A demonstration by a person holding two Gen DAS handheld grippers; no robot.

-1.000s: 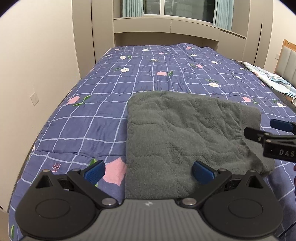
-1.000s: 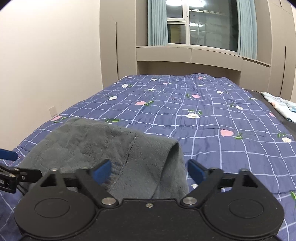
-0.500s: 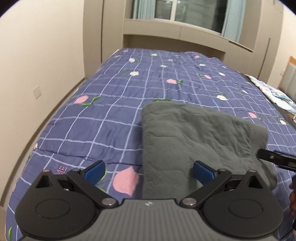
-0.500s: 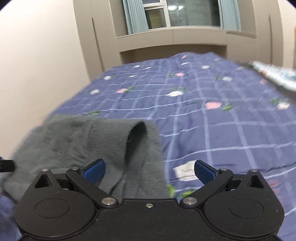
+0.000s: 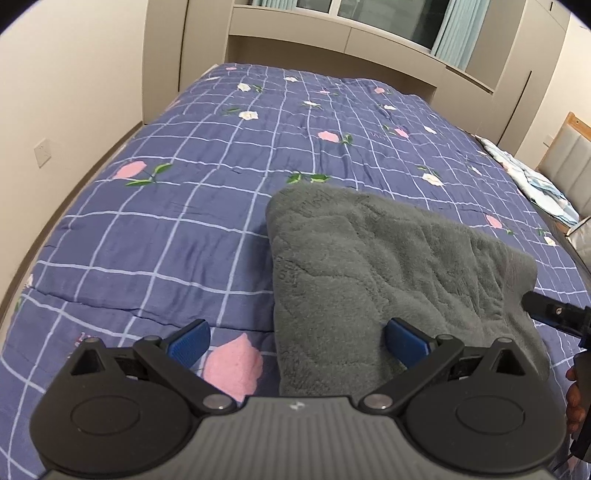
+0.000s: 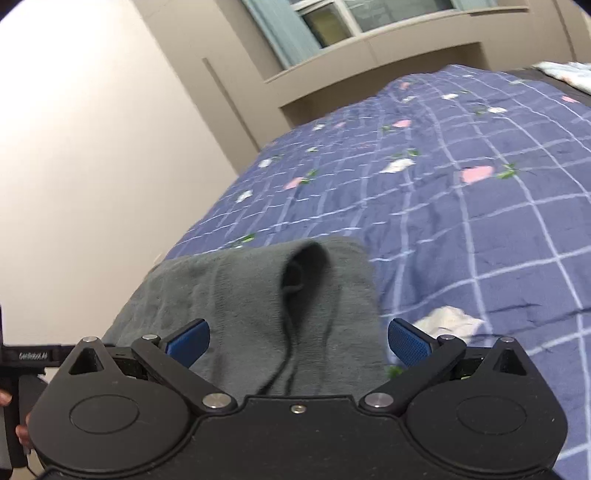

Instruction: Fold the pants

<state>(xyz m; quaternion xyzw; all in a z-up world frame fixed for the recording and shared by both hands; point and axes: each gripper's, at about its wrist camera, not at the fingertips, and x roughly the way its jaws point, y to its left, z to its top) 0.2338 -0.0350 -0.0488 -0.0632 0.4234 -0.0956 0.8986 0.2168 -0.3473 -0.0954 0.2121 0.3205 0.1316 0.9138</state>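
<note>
**Folded Pants on Bed, Both Grippers Spread Wide**

Nearest to each camera is its own tool. The left gripper (image 5: 297, 338) has its two blue-padded fingers (image 5: 188, 339) set far apart, gripping nothing. The right gripper (image 6: 297, 338) shows the same wide spread, also with nothing between the pads.

One pair of pants (image 5: 388, 266) lies just ahead of both tools. The fabric is grey, thick and fleecy, folded into a roughly rectangular stack. The right wrist view shows the ribbed waistband (image 6: 306, 266) with a dark drawstring (image 6: 284, 350) hanging from its opening.

The pants rest on the near part of one bed, covered by a quilt (image 5: 184, 221) of smooth purple-blue cloth with a pale grid and pink and white flower prints. A light patterned cloth (image 5: 532, 181) lies at the far right.

Beyond the bed: beige built-in cabinets (image 5: 332, 40), a window with teal curtains (image 5: 454, 33), a cream wall carrying one socket plate (image 5: 42, 151).
</note>
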